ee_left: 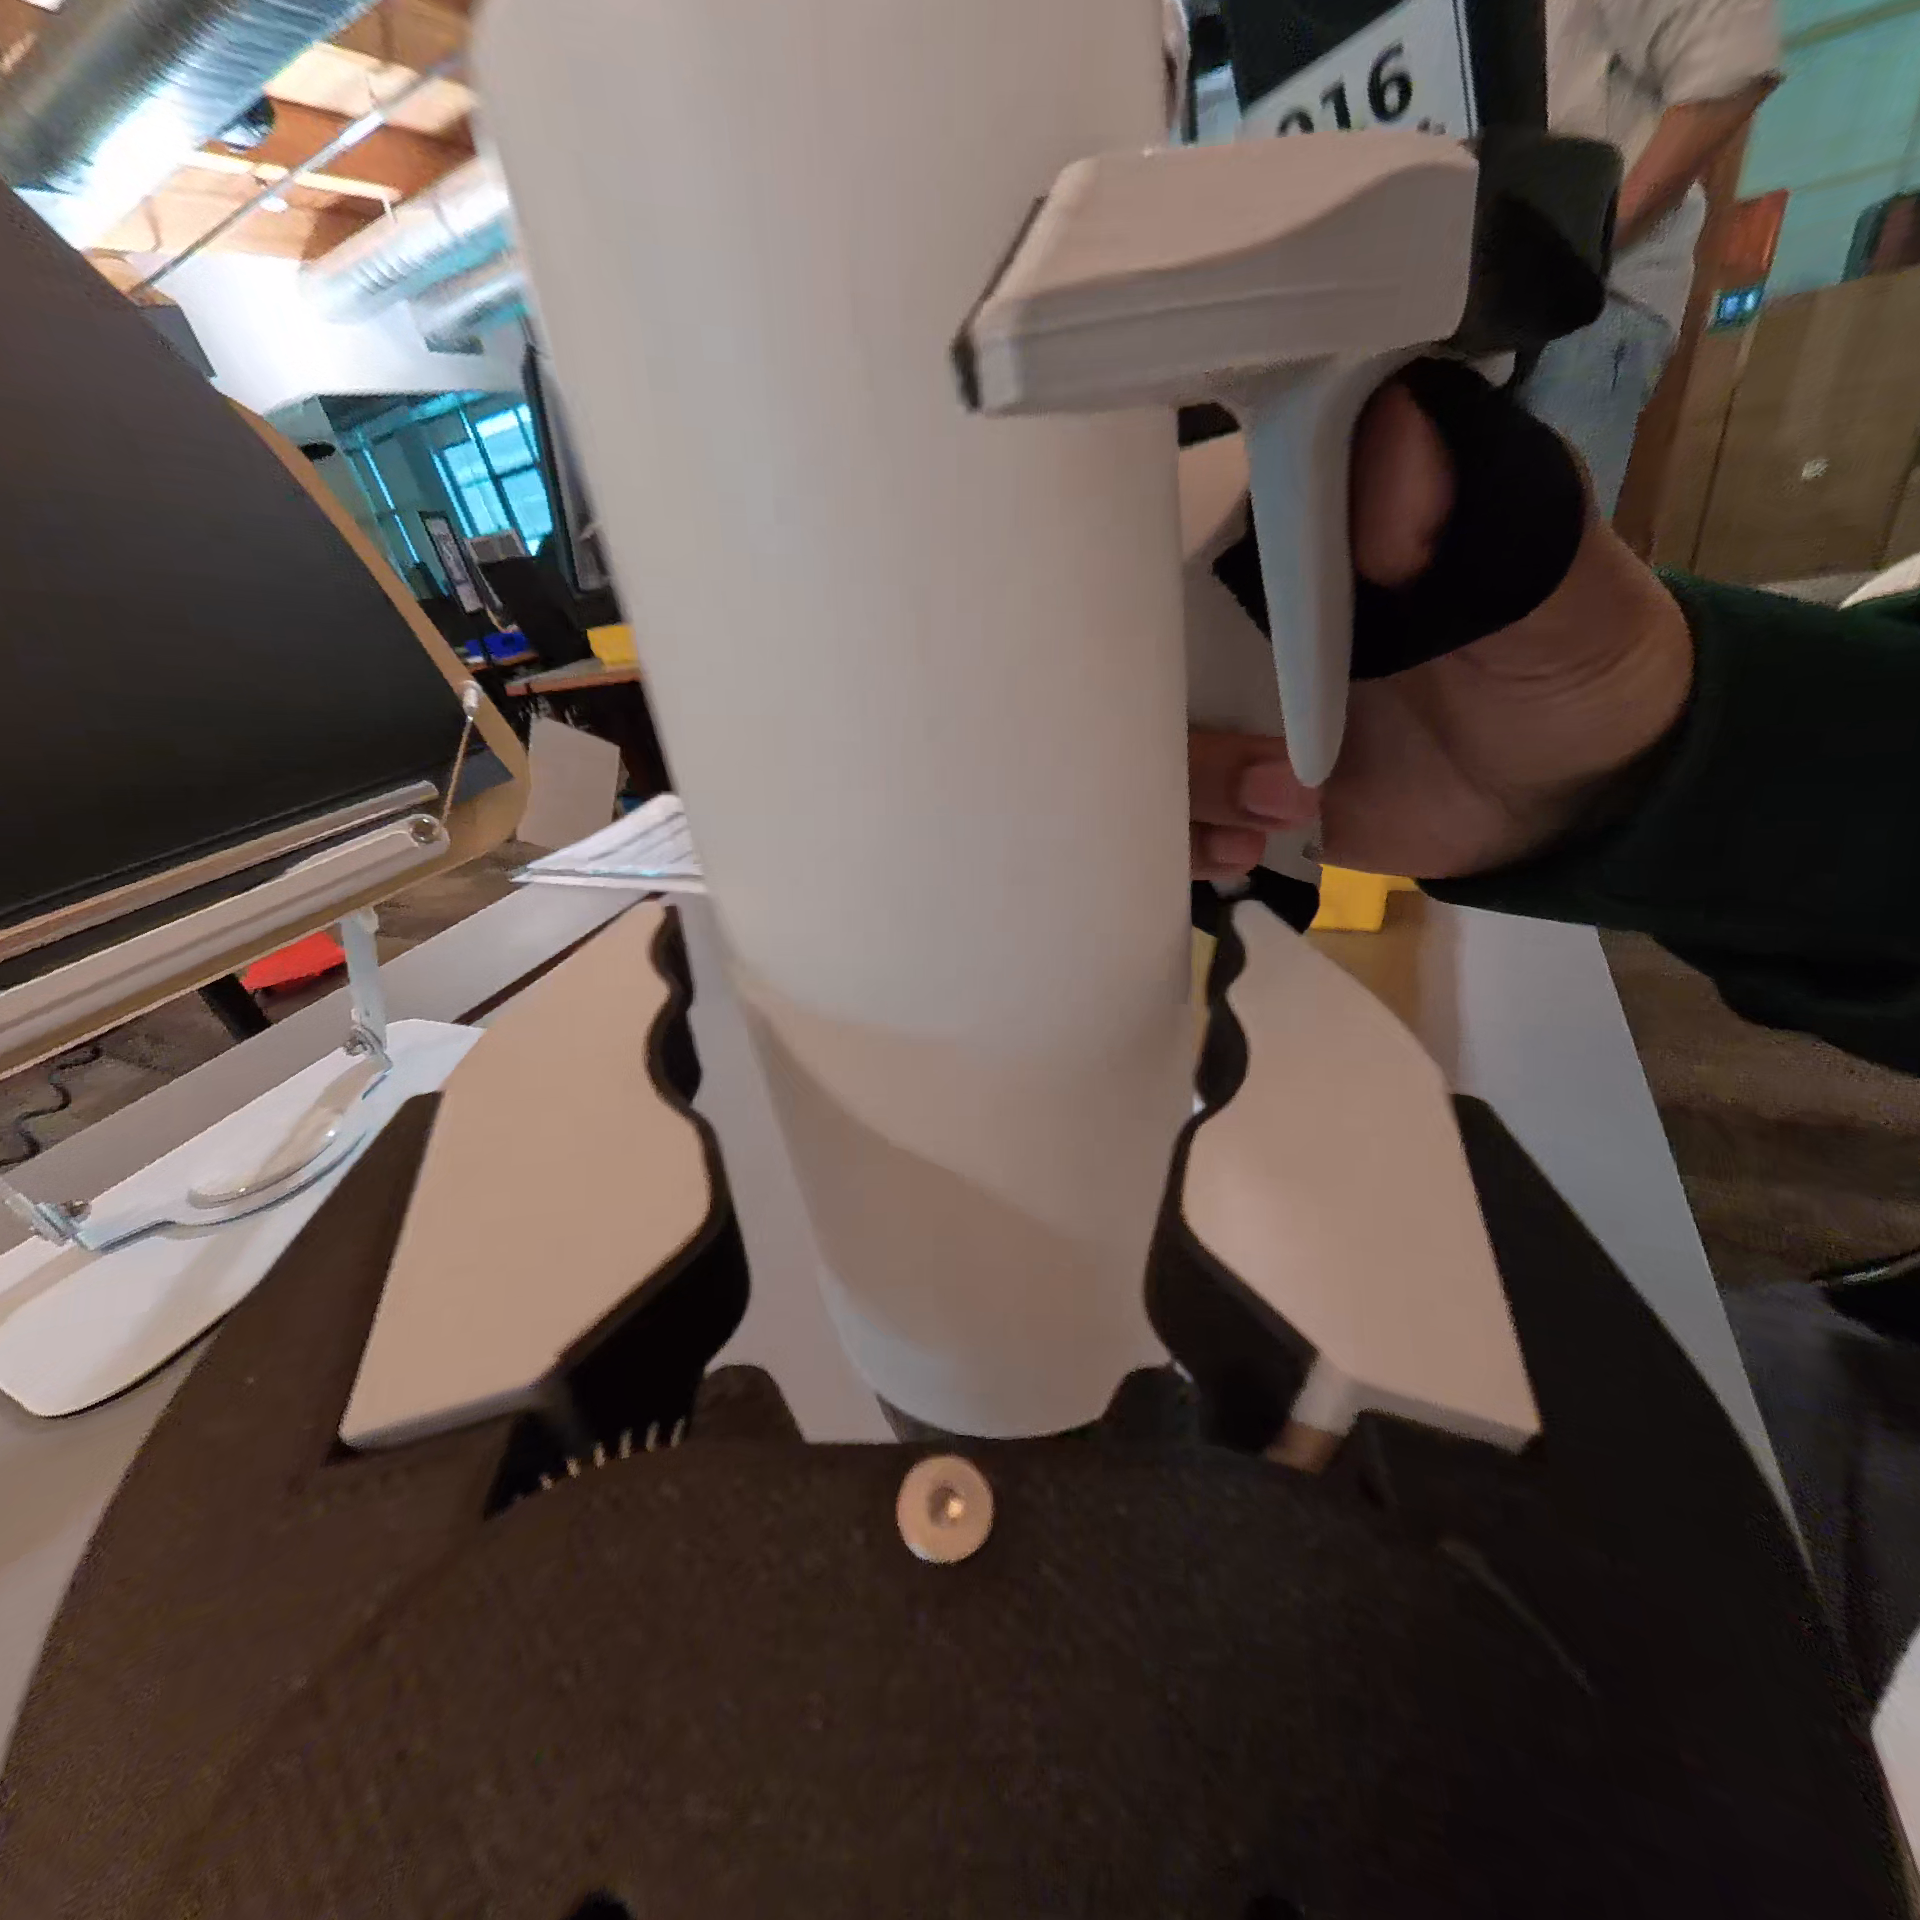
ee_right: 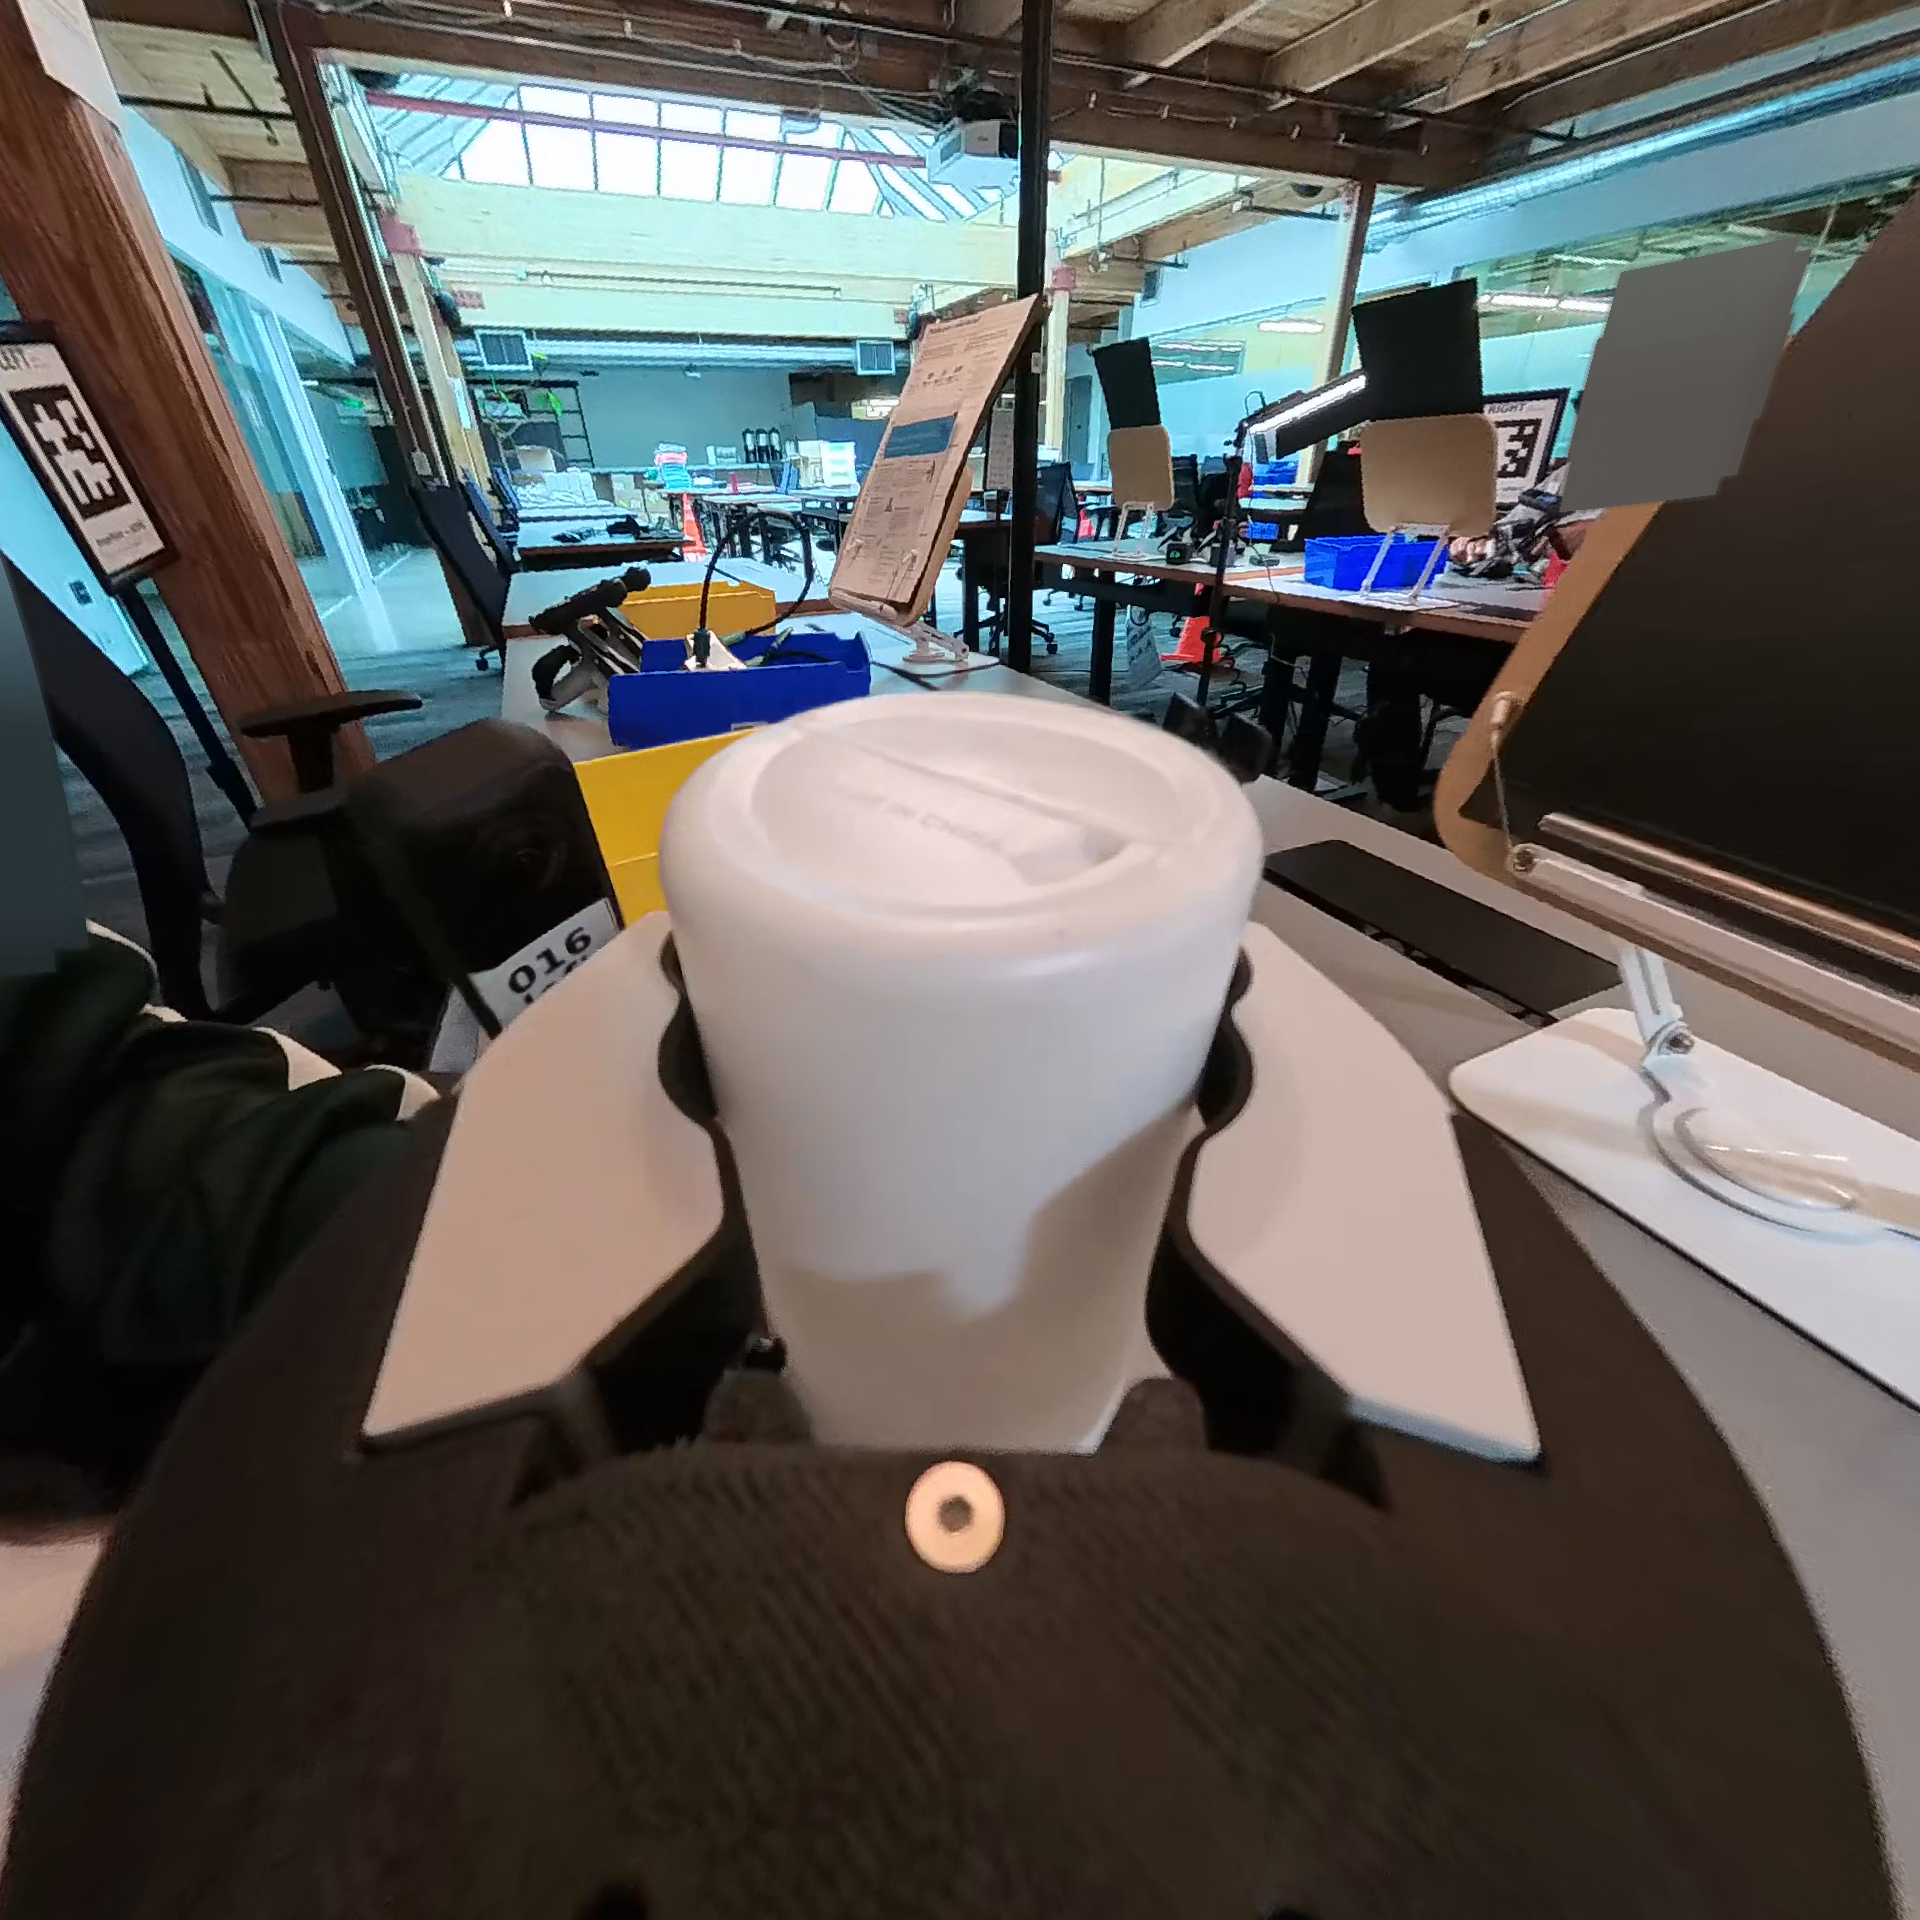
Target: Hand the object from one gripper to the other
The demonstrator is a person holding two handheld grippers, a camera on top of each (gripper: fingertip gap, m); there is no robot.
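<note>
Closest in the left wrist view, the left gripper [ee_left: 935,956] with its two pale fingers [ee_left: 551,1195] spread on both sides of the lower end of a white container [ee_left: 894,520]. Not closed on it: a thin strip of the grey table [ee_left: 1507,1039] visible between the left finger and the container wall, the right finger just beside the wall, contact there not clear. Higher on the same container, one finger [ee_left: 1195,281] of the other gripper lying against its side, with a person's hand [ee_left: 1507,727] in a black fingerless glove and a dark green sleeve around the handle. In the right wrist view, the right gripper [ee_right: 956,966] clamped on the container [ee_right: 956,1039], both black inner pads pressed to its sides, the flat lidded end pointing away from the camera. Held in the air above the table [ee_right: 1714,1455], not resting on it. To the left, just beside, the black body of the left gripper [ee_right: 468,883] with a small white tag. To the right, a dark board on a metal stand [ee_right: 1714,727] with a white base. Behind the container, a yellow bin [ee_right: 634,821], then a blue bin [ee_right: 727,696], and farther off rows of desks in a large hall
</note>
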